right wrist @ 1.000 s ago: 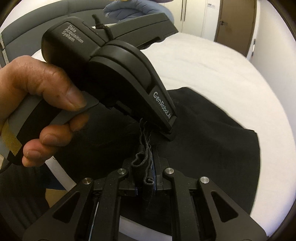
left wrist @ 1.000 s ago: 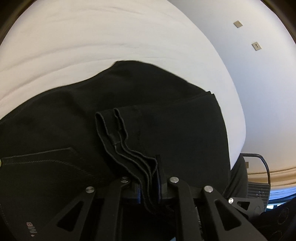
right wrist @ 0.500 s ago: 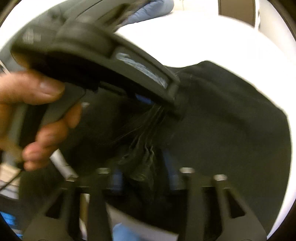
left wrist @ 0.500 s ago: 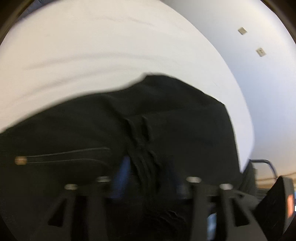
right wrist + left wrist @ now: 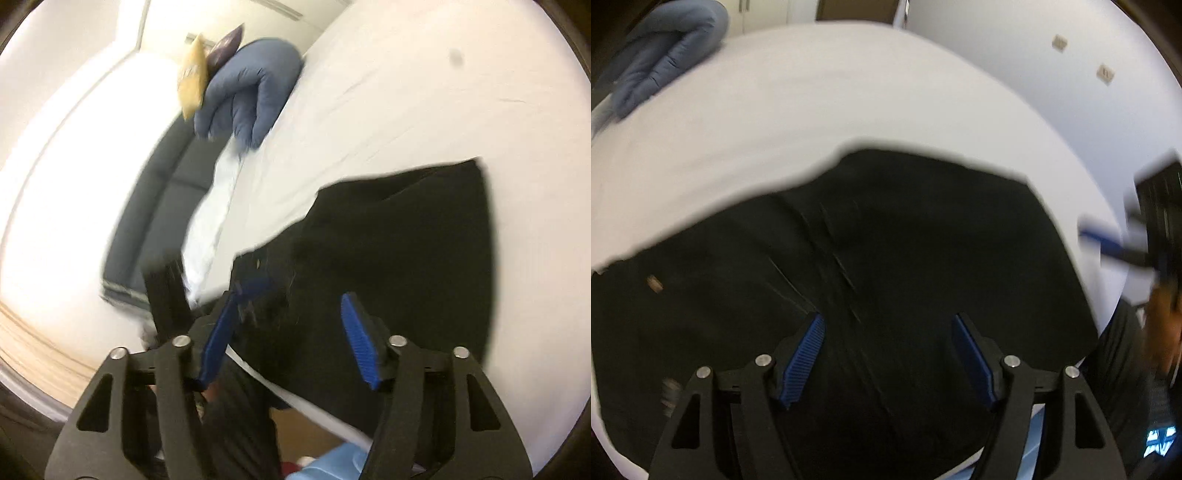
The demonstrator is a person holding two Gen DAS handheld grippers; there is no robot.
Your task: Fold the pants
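White bedding covers a wide bed (image 5: pixel 849 110) that fills most of both wrist views, with pale walls (image 5: pixel 1015 44) beyond it. Black pants (image 5: pixel 886 277) lie folded on the sheet near the bed's edge, directly ahead of and beneath both grippers. From the left wrist camera the dark bundle spreads wider than it is deep, its long axis running across the view from left to right, with seam lines slanting away from the fingers toward the far left. From the right wrist camera the same pants (image 5: pixel 399 251) sit ahead and to the right, with one squared corner pointing toward the far right.

Ahead and to the left of both grippers, a blue padded bundle (image 5: pixel 251 96) rests at the far side of the bed, with a yellow packet (image 5: pixel 192 77) and a darker purple one (image 5: pixel 227 46) leaning against it. A dark grey upholstered panel (image 5: pixel 155 206) runs along the bed on the left of the right gripper.

Left gripper (image 5: pixel 888 354) hovers over the pants with its jaws spread wide; the blue ribbed pads (image 5: pixel 803 360) hold nothing between them. Right gripper (image 5: pixel 286 332) is likewise spread wide and grips nothing, its blue pads (image 5: pixel 356 339) standing apart above the near edge of the fabric. At the far right of the left view, the other gripper appears only as a blurred dark shape. Both views are motion-blurred, so fine details of the fabric are unclear.
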